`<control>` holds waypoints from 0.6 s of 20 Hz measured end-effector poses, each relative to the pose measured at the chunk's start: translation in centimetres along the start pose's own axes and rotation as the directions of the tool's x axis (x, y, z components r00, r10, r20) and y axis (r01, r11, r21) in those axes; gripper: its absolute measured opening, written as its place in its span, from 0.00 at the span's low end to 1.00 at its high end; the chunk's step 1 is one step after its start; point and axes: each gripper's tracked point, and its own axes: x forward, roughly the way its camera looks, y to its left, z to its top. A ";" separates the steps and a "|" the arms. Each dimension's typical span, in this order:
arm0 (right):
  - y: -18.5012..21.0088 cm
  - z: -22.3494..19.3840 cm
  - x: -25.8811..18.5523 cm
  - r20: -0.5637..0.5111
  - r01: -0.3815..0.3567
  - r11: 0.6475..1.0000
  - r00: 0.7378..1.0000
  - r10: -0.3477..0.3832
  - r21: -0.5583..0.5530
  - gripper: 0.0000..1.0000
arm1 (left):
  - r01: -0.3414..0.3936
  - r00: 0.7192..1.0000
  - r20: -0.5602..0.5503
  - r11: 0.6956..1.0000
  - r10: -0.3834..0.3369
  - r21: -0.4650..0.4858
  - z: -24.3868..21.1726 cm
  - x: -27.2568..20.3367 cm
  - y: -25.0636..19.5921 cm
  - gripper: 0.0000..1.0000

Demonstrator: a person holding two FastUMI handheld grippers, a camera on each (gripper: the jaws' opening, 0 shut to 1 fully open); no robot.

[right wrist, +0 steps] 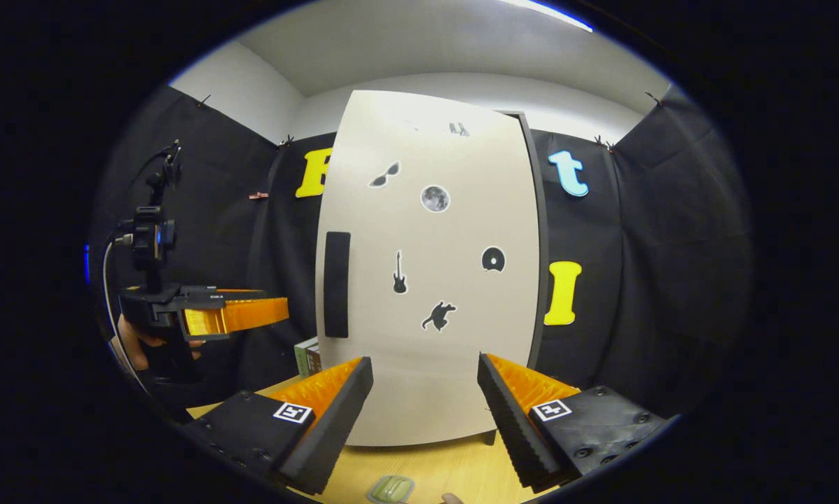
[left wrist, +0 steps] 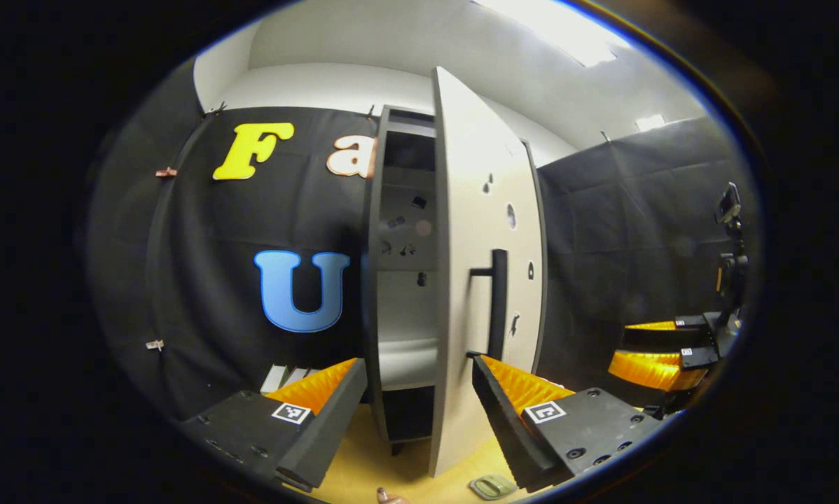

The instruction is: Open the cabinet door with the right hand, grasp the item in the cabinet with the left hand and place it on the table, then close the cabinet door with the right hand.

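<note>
Cabinet door (left wrist: 461,280) stands half open on the table (right wrist: 433,469), and the small green item (left wrist: 492,486) already lies at the table's near edge; with both sets of jaws apart and empty, my worry is pushing the door shut off-centre with the right gripper (right wrist: 425,413) and shoving the whole cabinet (left wrist: 405,280). From the left gripper (left wrist: 419,413) view I see the door's edge, its side-on black handle (left wrist: 496,304) and bare shelves; the right gripper view gives me its stickered face instead.

Half-open cabinet door (left wrist: 461,280) narrowing shelf access
</note>
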 end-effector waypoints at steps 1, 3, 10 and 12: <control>-0.4 0.1 0.4 0.007 0.007 1.000 1.000 -0.006 -0.016 0.98 | 0.003 1.000 0.006 1.000 -0.003 0.002 0.3 0.0 -0.7 0.95; -1.2 0.9 1.1 0.026 0.011 0.999 1.000 -0.010 -0.050 0.98 | 0.020 0.999 0.028 1.000 -0.020 -0.009 1.1 0.2 -2.6 0.95; -3.2 2.1 1.3 0.021 0.019 0.999 1.000 -0.018 -0.048 0.98 | 0.028 0.997 0.069 1.000 -0.028 -0.009 2.3 0.7 -6.6 0.95; -3.2 2.2 1.3 0.021 0.009 1.000 1.000 -0.009 -0.023 0.98 | 0.032 0.997 0.068 0.999 -0.030 -0.035 2.0 0.9 -7.2 0.95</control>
